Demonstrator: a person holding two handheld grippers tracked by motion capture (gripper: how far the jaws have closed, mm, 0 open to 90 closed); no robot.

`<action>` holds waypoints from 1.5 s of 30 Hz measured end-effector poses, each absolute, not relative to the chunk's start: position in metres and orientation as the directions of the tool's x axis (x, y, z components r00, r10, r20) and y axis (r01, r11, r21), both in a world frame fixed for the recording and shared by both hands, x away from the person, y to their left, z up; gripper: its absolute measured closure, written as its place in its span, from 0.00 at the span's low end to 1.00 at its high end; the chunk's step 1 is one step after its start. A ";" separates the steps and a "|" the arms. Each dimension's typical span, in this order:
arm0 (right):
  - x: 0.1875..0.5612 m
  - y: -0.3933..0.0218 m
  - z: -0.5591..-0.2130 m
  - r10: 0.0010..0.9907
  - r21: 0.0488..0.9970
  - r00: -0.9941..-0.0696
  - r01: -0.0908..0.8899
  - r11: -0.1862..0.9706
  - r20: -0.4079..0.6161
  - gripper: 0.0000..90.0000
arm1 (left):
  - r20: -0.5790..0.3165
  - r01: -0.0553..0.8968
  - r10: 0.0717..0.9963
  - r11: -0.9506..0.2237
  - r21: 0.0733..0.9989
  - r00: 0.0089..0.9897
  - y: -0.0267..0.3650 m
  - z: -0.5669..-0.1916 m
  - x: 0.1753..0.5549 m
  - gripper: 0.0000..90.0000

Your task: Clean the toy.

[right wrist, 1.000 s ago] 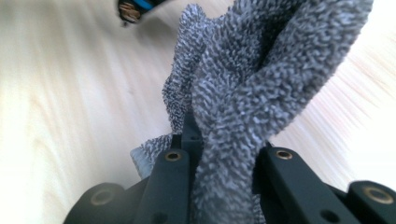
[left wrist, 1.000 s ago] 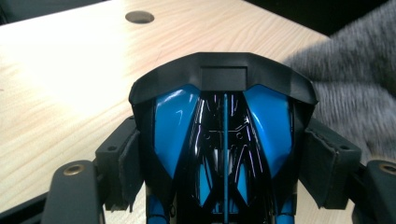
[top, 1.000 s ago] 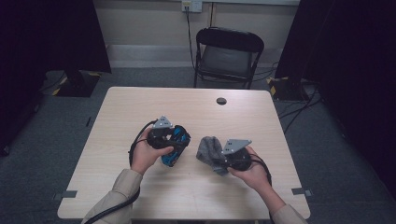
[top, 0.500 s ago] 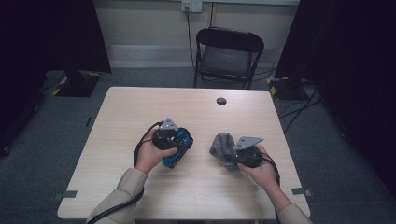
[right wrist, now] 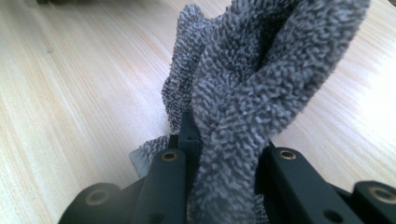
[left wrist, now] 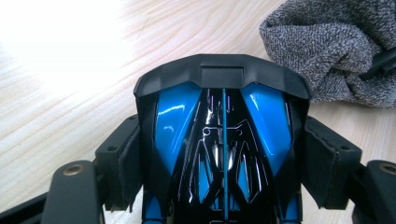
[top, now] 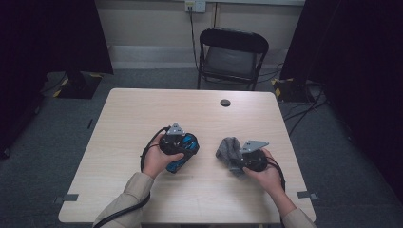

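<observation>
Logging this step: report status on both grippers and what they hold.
Left gripper shut on blue toy car. Right gripper shut on grey cloth. Nothing between them.

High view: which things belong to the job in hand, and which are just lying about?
In hand:
- glossy blue-and-black plastic object, clamped in the left gripper
- grey terry cloth, pinched in the right gripper

Lying about:
- small black round disc on the table
- black folding chair

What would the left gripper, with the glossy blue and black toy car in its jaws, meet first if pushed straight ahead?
Probably bare wooden table. The left gripper is shut on the glossy blue and black toy car; the crumpled grey terry cloth lies right of that line, though depth is hard to judge.
</observation>
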State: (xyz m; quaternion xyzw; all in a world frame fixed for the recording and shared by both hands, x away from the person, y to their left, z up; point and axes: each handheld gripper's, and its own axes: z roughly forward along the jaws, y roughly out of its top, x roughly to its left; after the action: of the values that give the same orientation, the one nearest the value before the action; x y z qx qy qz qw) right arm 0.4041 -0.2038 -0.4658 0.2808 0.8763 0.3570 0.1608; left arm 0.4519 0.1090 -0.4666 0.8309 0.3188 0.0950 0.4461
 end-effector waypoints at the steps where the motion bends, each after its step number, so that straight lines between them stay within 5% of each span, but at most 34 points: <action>1: 0.404 -0.205 -0.467 0.612 0.717 -0.787 0.380 0.584 -0.082 0.83 | -0.124 0.447 0.616 -0.404 0.798 0.778 0.109 -0.468 0.452 0.28; 45: 0.423 -0.208 -0.481 0.689 0.724 -0.724 0.456 0.518 -0.036 0.71 | -0.071 0.461 0.620 -0.498 0.734 0.781 0.091 -0.491 0.456 0.28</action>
State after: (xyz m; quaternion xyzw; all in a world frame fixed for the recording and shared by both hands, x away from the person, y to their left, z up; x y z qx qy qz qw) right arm 0.4229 -0.2076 -0.4807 0.3345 0.8560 0.3595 0.1618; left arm 0.4561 0.0911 -0.4914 0.8595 0.3146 0.1016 0.3899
